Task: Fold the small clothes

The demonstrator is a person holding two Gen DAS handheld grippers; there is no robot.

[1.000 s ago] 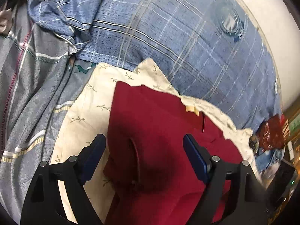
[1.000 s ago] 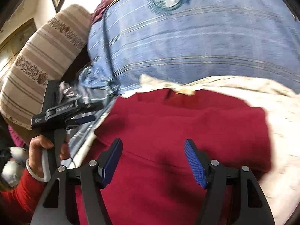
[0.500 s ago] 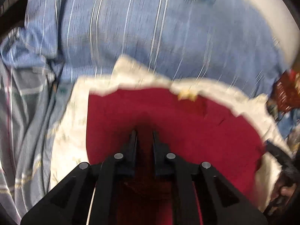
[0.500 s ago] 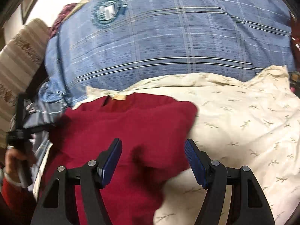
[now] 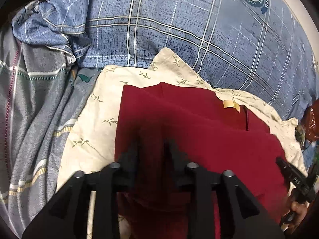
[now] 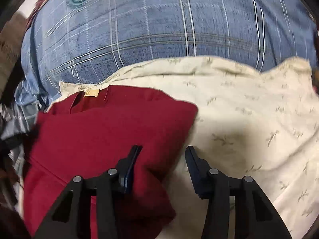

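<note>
A dark red garment (image 5: 199, 129) lies folded on a cream leaf-print cloth (image 5: 95, 115), its tan neck label (image 5: 231, 104) toward the far side. My left gripper (image 5: 152, 145) points down onto its near left part. The jaws are opening from a narrow gap with red fabric between them, and the pads look just clear of it. In the right wrist view the red garment (image 6: 111, 131) fills the left half. My right gripper (image 6: 163, 149) straddles its right edge, jaws closing. The left finger is over red cloth and the right finger over the cream cloth (image 6: 249, 109), neither pressing.
A blue plaid pillow (image 5: 179, 29) bulges behind the cloths, also the blue plaid pillow (image 6: 159, 29) in the right view. Grey striped bedding (image 5: 35, 109) lies to the left. A hand (image 5: 297, 207) holding a black gripper handle shows at the right edge.
My left gripper shut on the red cloth, then began parting again. My right gripper slid right to the garment's right edge and narrowed. The garment's left side now lies flat with a straight edge.
</note>
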